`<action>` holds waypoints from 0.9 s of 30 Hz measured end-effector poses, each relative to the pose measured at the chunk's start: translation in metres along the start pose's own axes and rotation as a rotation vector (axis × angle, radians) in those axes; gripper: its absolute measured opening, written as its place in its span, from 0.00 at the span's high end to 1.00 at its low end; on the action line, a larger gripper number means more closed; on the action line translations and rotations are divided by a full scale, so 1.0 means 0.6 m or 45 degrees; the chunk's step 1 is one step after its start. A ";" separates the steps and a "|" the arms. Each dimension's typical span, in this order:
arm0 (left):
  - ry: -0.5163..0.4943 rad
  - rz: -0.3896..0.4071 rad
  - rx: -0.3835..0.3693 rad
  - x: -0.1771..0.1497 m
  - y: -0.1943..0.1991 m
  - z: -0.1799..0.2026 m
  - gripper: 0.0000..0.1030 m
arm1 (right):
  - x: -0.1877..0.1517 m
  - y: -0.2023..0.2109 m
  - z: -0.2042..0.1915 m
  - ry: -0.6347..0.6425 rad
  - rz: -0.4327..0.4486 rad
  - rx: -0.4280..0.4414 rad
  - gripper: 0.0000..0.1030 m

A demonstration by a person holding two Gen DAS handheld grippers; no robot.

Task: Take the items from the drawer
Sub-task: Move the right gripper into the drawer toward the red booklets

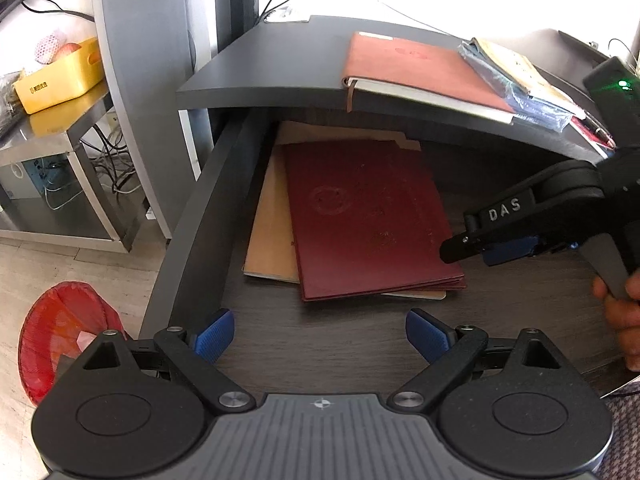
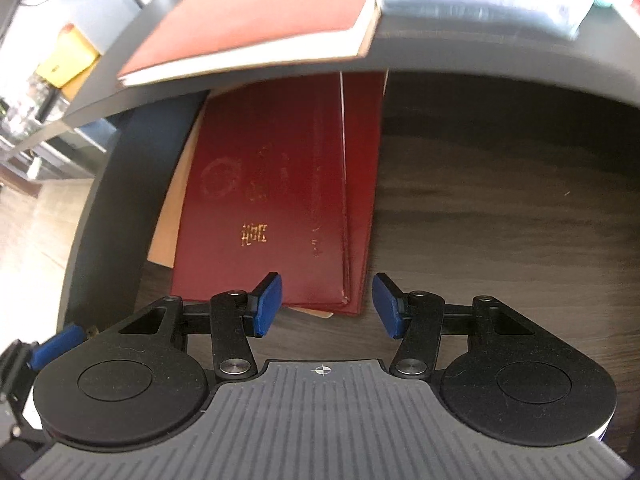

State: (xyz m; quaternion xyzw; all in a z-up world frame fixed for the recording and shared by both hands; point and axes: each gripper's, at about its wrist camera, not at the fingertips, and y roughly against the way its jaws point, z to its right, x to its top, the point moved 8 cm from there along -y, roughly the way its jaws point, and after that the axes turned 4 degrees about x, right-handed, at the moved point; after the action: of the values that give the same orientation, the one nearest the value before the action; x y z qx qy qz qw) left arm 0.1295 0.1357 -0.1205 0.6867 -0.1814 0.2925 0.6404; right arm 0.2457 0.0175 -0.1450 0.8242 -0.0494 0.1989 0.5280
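Dark wood-grain drawer (image 1: 500, 300), matt maroon leatherette folder (image 1: 368, 216), ribbed blue pads (image 1: 214, 334)

"DAS" on right claw (image 1: 464, 250) arm

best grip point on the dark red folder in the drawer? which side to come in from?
Probably the near right corner of the dark red folder, approached from the drawer's open front. It lies flat on a tan folder, its far end tucked under the desk top, so only the near edge is free. The right tongs are open, with that corner showing between them.
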 end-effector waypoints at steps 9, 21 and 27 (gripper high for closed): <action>-0.011 -0.026 0.005 -0.002 -0.011 0.002 0.10 | 0.003 -0.044 0.015 -0.115 -0.090 0.128 0.45; -0.036 -0.031 0.008 -0.005 -0.015 0.006 0.10 | -0.009 -0.051 0.012 -0.096 -0.143 0.129 0.45; -0.041 -0.027 0.003 -0.006 -0.014 0.008 0.10 | -0.013 -0.056 -0.007 -0.046 -0.153 0.100 0.48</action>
State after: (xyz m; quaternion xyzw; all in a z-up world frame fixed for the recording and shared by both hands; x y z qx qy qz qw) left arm 0.1328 0.1315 -0.1294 0.6939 -0.1839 0.2748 0.6396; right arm 0.2475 0.0349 -0.1752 0.8492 -0.0014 0.1539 0.5052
